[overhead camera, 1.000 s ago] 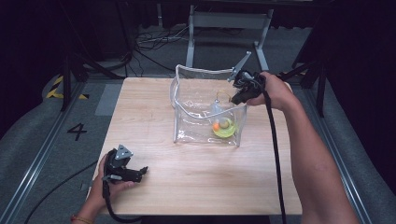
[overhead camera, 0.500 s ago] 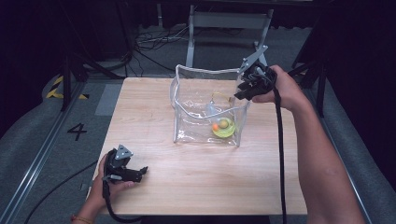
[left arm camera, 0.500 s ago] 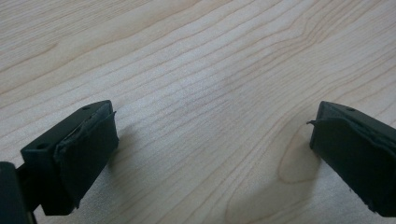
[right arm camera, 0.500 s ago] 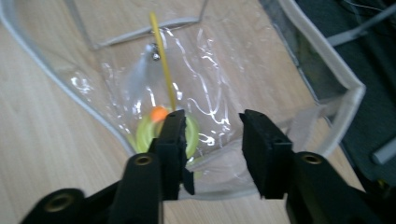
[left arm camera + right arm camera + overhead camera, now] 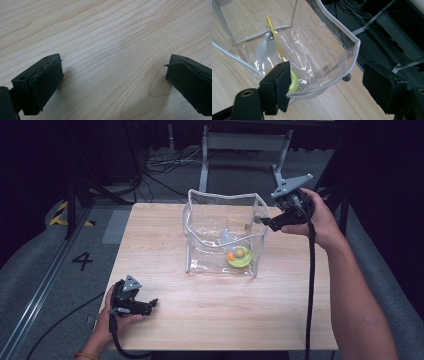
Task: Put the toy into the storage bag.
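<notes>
A clear plastic bag (image 5: 220, 227) with white trim stands open at the middle of the wooden table (image 5: 165, 245). At its bottom lies a yellow-green toy (image 5: 239, 256) with an orange ball. In the right gripper view a yellow wand (image 5: 274, 35) with a feather and a bell leans inside. My right gripper (image 5: 261, 221) hangs just outside the bag's upper right rim. Its jaws have just been opening and now stand open (image 5: 327, 75), with the rim (image 5: 324, 86) below them untouched. My left gripper (image 5: 151, 304) rests open on bare wood (image 5: 112, 72) at the near left.
A metal stand (image 5: 245, 142) and loose cables (image 5: 165, 162) lie on the floor beyond the table's far edge. A floor rail (image 5: 45, 270) with a painted 4 (image 5: 82, 261) beside it runs along the left. Bare wood stretches in front of the bag.
The right gripper has drawn back to the right and slightly up from the bag's rim, and its jaws have gone from shut to open. The left gripper has stayed put.
</notes>
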`<state>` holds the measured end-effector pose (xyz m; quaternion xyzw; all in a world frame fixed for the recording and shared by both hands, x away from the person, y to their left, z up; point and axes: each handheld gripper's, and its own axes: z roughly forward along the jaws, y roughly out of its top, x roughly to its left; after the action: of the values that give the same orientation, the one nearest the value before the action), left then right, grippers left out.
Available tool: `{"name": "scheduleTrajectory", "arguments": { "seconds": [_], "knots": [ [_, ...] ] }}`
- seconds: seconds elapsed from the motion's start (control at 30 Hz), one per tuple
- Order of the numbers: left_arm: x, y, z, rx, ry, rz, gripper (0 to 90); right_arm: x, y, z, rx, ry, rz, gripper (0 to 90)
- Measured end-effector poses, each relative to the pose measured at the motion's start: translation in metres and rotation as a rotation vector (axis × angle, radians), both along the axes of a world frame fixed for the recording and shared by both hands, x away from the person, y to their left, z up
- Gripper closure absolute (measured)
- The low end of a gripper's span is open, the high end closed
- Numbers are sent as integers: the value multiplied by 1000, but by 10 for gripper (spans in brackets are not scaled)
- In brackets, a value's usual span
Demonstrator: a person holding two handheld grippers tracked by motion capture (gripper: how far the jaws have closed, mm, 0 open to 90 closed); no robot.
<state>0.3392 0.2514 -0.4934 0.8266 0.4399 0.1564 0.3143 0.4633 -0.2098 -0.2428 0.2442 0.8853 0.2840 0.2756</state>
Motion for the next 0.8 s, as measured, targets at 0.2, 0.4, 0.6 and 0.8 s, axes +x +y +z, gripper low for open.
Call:
{"name": "scheduleTrajectory", "arguments": {
  "seconds": [0.2, 0.4, 0.6, 0.8],
  "knots": [
    [0, 0, 0, -5, 3, 4, 14, -14, -16, 1, 24, -32, -11, 236],
    [0, 0, 0, -2, 2, 1, 14, -30, -31, 3, 60, -59, -18, 240],
    [0, 0, 0, -2, 2, 2, 13, -42, -45, -8, 38, -54, -25, 237],
    [0, 0, 0, 2, 2, 1, 12, -48, -59, -29, 38, -32, -38, 234]
  ]
}}
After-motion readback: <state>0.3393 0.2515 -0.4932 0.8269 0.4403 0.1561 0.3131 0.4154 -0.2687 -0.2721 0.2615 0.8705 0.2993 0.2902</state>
